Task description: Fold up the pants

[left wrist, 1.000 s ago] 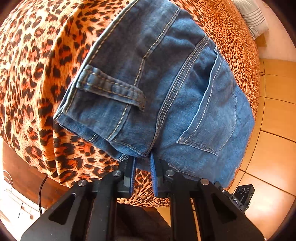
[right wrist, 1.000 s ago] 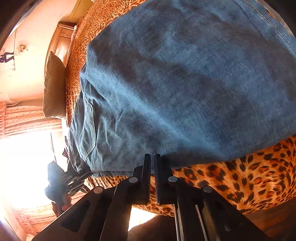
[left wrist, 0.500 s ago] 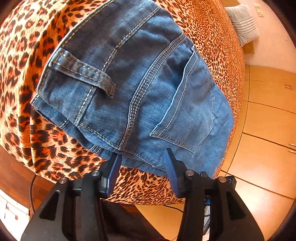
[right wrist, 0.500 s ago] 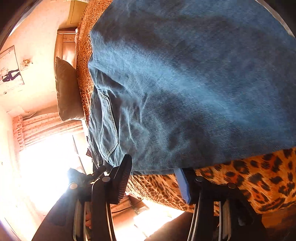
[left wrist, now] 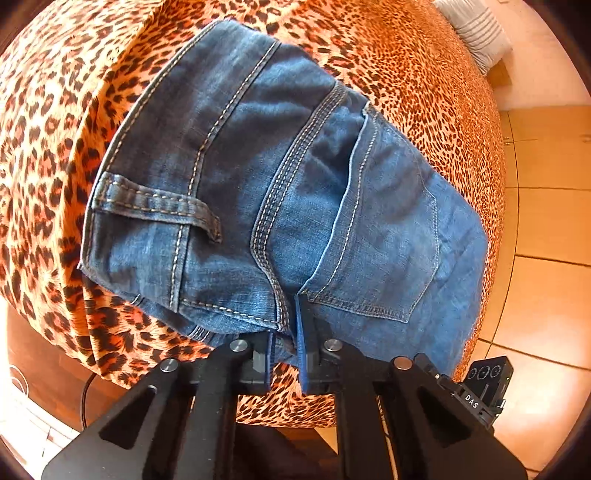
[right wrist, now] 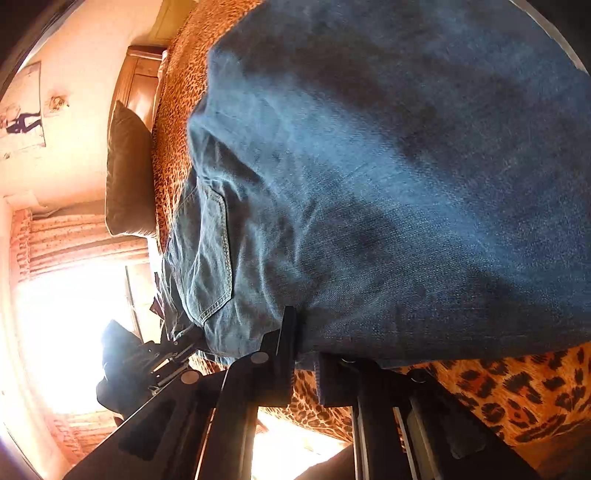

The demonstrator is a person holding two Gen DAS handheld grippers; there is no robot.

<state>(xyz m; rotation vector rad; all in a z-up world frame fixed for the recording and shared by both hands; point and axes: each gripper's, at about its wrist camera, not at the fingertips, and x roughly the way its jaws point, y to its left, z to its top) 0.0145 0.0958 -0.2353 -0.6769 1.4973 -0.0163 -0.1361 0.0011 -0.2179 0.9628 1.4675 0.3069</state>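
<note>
Blue denim pants (left wrist: 332, 203) lie on a leopard-print bedspread (left wrist: 406, 74), back pocket and belt loop facing up. My left gripper (left wrist: 286, 325) has its jaws closing tight on the waistband edge beside the pocket, and the pads pinch the denim. In the right wrist view the pants (right wrist: 406, 184) fill most of the frame. My right gripper (right wrist: 304, 343) is closing on their near edge, with cloth draped over one finger and pressed between the pads. The left gripper (right wrist: 155, 358) shows at the far left, at the pocket end.
The bedspread (right wrist: 517, 387) hangs over the bed's near edge. A brown pillow (right wrist: 125, 177) and wooden headboard (right wrist: 136, 85) stand at one end, a grey striped pillow (left wrist: 476, 26) at another corner. Tiled floor (left wrist: 546, 258) lies to the right, and a bright window with curtains (right wrist: 66, 314) glares.
Both grippers opened wide half a second ago and have now shut on the pants' near edge. The left one has risen a little, and the waist edge bunches at its pads.
</note>
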